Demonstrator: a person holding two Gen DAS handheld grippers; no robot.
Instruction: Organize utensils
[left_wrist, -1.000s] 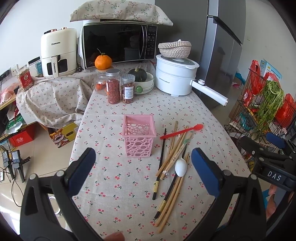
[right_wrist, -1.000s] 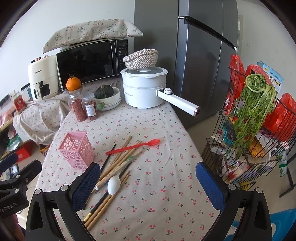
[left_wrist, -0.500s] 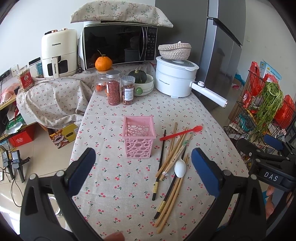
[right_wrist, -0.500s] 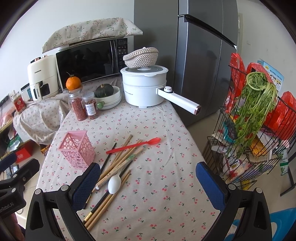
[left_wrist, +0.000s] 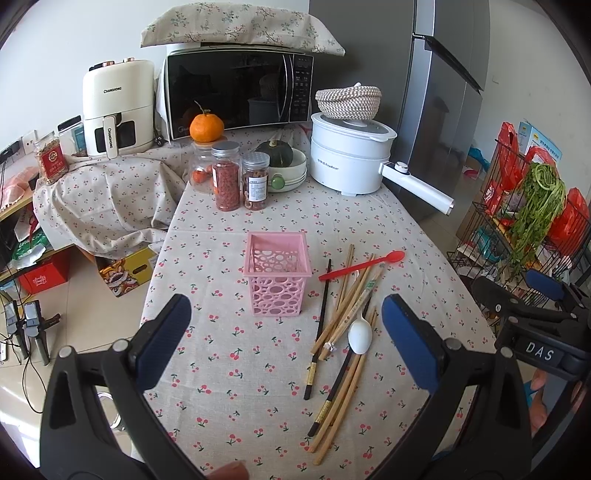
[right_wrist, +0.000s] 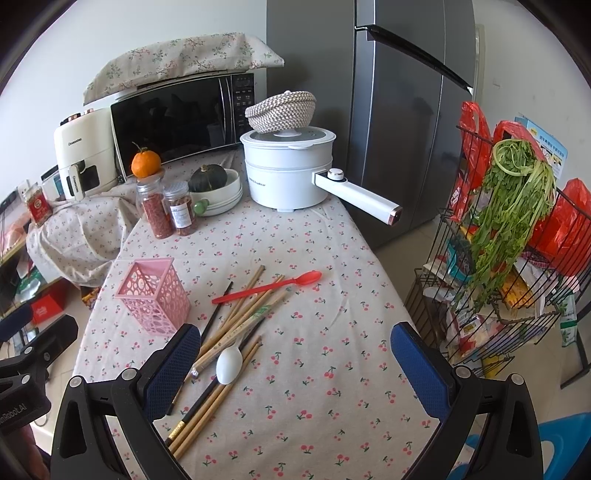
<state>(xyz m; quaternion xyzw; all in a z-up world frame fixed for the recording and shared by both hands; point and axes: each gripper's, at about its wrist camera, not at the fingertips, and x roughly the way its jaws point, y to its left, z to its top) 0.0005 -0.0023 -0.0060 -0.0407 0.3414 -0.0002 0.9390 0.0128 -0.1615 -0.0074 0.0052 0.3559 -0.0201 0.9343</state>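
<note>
Pink holder (left_wrist: 276, 277) stands empty on the bench (left_wrist: 236, 354); chopsticks (left_wrist: 345, 306), white spoon (left_wrist: 360, 335) and red spoon (left_wrist: 364, 264) lie just right of it, unmoved since a second ago. Left gripper (left_wrist: 284, 341) and right gripper (right_wrist: 295, 365) remain spread wide, holding nothing: sorting not yet begun.

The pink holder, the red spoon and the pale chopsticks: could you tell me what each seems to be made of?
Pink holder: likely moulded plastic, matte, with punched round holes. Red spoon: probably plastic, glossy, one uniform colour. Pale chopsticks: look like bamboo or wood, with a dull tan surface.
</note>
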